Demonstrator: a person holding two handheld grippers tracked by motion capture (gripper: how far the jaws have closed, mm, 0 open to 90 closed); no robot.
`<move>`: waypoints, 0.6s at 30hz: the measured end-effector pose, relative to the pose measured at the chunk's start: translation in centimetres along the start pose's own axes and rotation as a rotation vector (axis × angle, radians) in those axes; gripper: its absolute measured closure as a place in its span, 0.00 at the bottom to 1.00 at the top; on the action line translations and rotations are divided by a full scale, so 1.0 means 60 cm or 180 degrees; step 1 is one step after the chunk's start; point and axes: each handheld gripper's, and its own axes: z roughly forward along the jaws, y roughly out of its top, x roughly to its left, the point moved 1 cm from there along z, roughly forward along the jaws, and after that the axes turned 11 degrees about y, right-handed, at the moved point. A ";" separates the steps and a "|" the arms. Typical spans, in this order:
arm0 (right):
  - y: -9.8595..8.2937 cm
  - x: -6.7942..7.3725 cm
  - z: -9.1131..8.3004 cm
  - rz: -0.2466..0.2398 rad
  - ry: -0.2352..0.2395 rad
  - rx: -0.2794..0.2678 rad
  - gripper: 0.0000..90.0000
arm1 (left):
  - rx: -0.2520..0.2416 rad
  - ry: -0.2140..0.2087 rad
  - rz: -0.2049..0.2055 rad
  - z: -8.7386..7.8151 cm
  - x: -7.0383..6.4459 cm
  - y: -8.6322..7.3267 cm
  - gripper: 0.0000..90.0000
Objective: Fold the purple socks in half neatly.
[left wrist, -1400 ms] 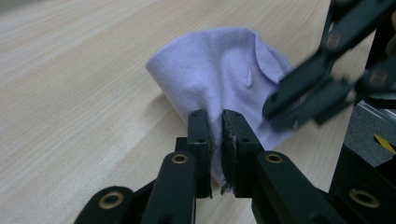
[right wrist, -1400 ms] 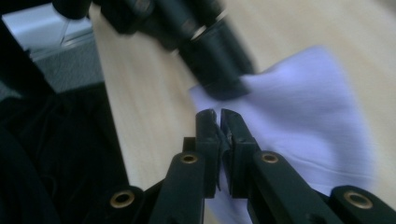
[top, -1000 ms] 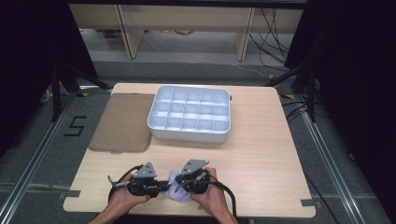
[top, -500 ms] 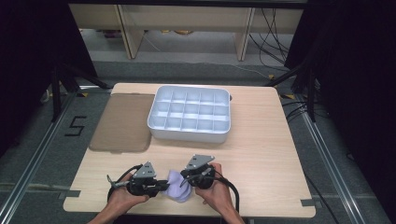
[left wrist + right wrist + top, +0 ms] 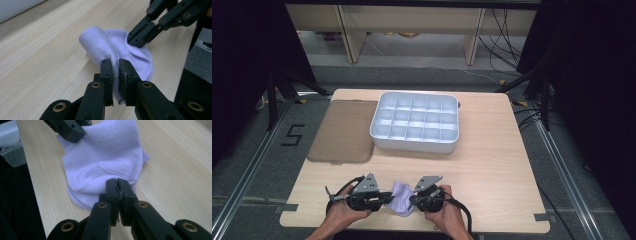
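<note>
Two tongs grasp one lilac cloth at the near edge of the table.

The cloth (image 5: 401, 204) lies on the table (image 5: 492, 175), well apart from the white tray (image 5: 416, 122) and on its near side; the left tongs (image 5: 388, 198) are clenched on a thin fold at one edge of the cloth (image 5: 113, 53); the right tongs (image 5: 413, 201) are clenched on the opposite edge (image 5: 105, 167), their tips pressed together with the fabric between; the cloth bulges up a little between the two; a brown mat (image 5: 344, 131) lies just beside the tray, touching its left side.
</note>
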 end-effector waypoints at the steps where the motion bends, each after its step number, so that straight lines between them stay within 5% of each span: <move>1: -0.001 -0.001 0.002 0.0073 -0.0019 -0.0001 0.98 | -0.0013 -0.0001 0.0022 -0.001 -0.003 0.002 0.90; 8: -0.001 -0.003 -0.001 0.0071 0.0010 0.0000 0.98 | -0.0106 -0.0094 0.0096 0.006 -0.023 0.018 0.91; 18: -0.005 -0.011 -0.006 0.0116 0.0122 -0.0066 0.95 | 0.0022 -0.0166 0.0302 0.036 -0.052 0.029 0.91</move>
